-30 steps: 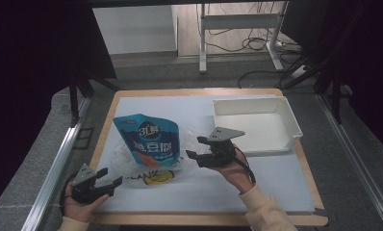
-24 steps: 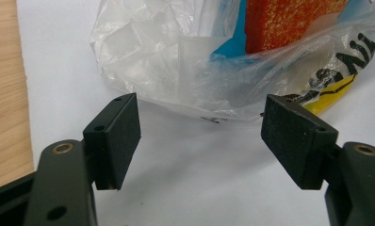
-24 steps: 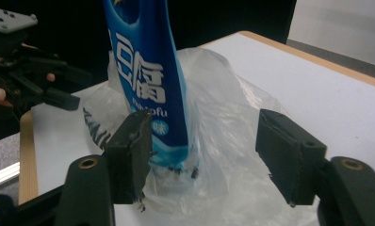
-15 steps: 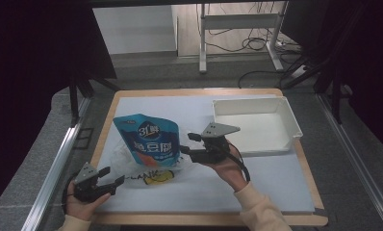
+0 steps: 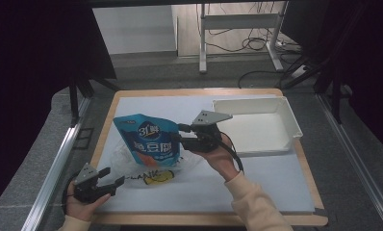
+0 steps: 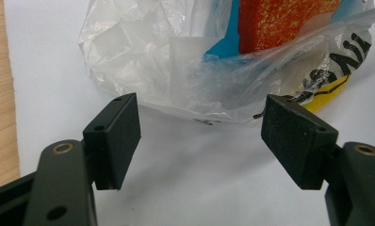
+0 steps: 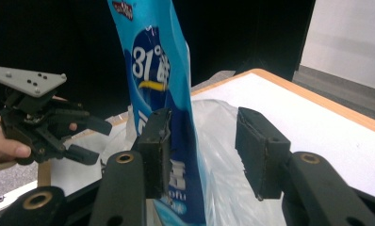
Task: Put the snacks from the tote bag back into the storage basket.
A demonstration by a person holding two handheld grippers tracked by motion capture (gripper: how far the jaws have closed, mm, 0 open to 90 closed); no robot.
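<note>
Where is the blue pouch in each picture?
High view: blue pouch left of centre, by the right gripper.
Left gripper view: a blue strip at the top, inside the clear plastic bag.
Right gripper view: upright in the middle, between the jaws.
Shared landmark: the clear plastic bag.

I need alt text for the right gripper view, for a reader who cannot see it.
A blue pouch stands between the right gripper's two black jaws, which have just been closing around it. A clear plastic bag lies behind on the white table; the left gripper is at left.
</note>
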